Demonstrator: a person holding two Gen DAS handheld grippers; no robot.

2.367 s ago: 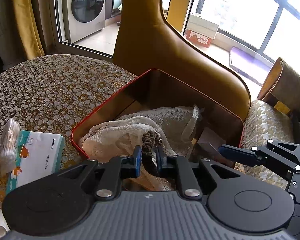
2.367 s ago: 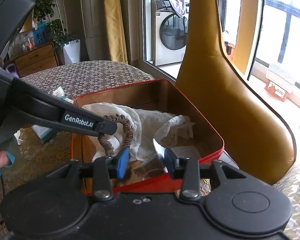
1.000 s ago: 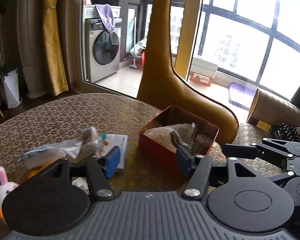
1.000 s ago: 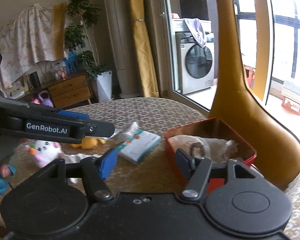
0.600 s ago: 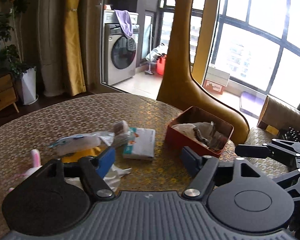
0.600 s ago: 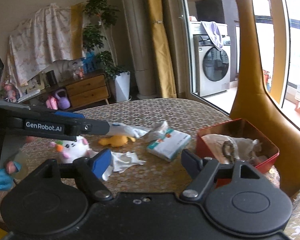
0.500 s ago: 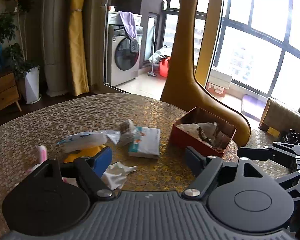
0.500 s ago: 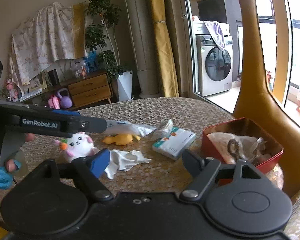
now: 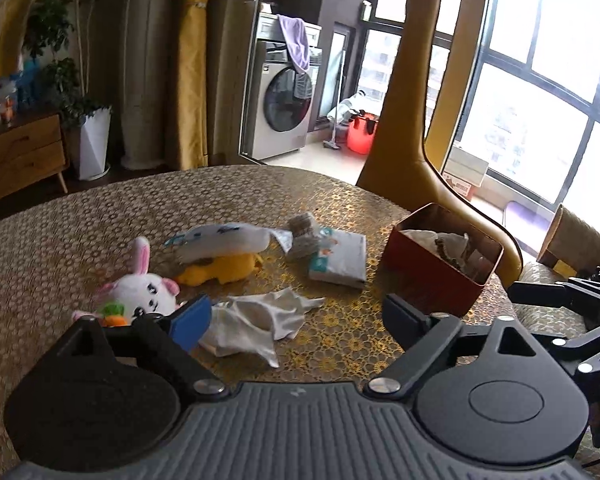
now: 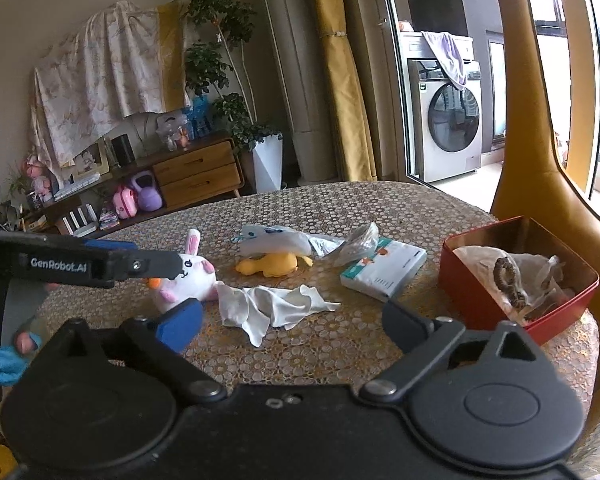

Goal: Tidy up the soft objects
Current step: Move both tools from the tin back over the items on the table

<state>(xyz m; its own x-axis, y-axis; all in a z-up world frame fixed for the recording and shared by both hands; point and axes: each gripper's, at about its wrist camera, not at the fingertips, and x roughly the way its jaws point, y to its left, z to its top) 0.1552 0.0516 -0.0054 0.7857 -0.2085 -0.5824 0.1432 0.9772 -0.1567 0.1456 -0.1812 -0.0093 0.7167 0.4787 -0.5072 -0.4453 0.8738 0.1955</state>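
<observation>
Reaching for the white cloth (image 9: 260, 318) left of the red tin (image 9: 440, 268) suits both empty, still-spreading grippers, the left gripper (image 9: 296, 316) pinching its bunched middle and the right gripper (image 10: 292, 322) assisting.

Daylit room: large windows (image 9: 540, 92) at right, washing machine (image 10: 448, 120) beyond yellow curtains (image 10: 340, 72), wooden sideboard (image 10: 196, 172), potted plant (image 10: 224, 80) against wall.

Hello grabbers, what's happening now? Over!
Left gripper and right gripper both opening, nothing between the fingers. White cloth loose on table, red box part filled. Path clear.
</observation>
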